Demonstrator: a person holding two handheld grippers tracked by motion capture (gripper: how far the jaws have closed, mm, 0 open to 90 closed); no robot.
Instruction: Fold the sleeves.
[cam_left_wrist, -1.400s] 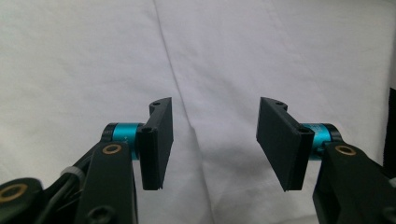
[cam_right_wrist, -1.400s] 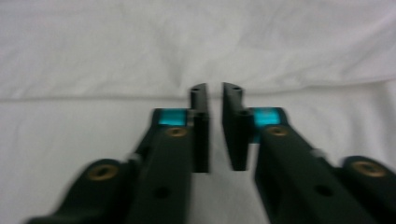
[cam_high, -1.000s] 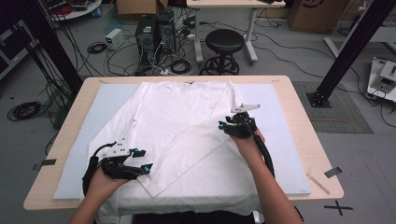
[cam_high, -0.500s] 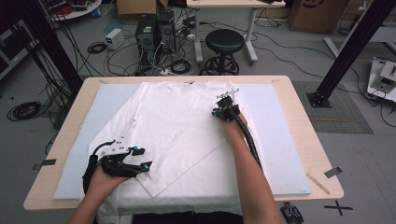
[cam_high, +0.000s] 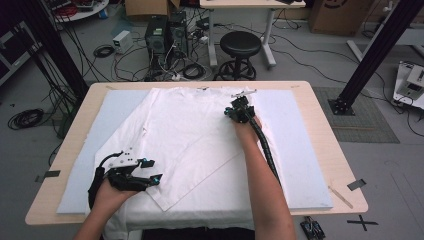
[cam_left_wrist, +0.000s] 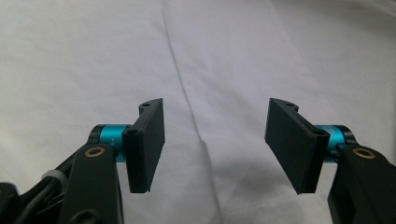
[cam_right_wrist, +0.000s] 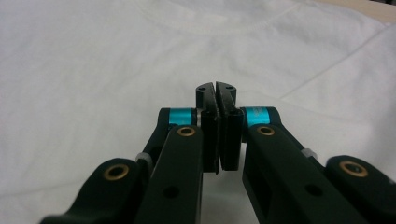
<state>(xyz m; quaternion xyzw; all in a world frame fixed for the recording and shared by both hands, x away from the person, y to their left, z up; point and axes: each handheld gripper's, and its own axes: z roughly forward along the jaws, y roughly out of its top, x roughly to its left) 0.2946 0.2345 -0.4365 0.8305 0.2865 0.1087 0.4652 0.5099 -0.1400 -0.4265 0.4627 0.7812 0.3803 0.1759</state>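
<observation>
A white T-shirt (cam_high: 190, 130) lies spread on a pale blue mat (cam_high: 300, 150) on the wooden table (cam_high: 332, 150), its lower right part folded over at an angle. My left gripper (cam_high: 153, 170) rests low over the shirt's lower left part, open. In the left gripper view a seam line (cam_left_wrist: 187, 93) in the cloth runs between the wide-apart jaws of the left gripper (cam_left_wrist: 215, 144). My right gripper (cam_high: 232, 111) is near the collar end, at the shirt's upper right. In the right gripper view, the right gripper (cam_right_wrist: 216, 88) has its pads together just above the cloth, with no fabric seen between them.
Behind the table's far edge stand a black stool (cam_high: 241, 47), computer towers (cam_high: 167, 32) and loose cables (cam_high: 102, 50) on the floor. A black frame post (cam_high: 372, 55) rises at the right. Bare mat shows to the right of the shirt.
My right gripper has travelled from the shirt's right middle up and left toward the collar area. Its jaws have come together. The left gripper has stayed where it was.
</observation>
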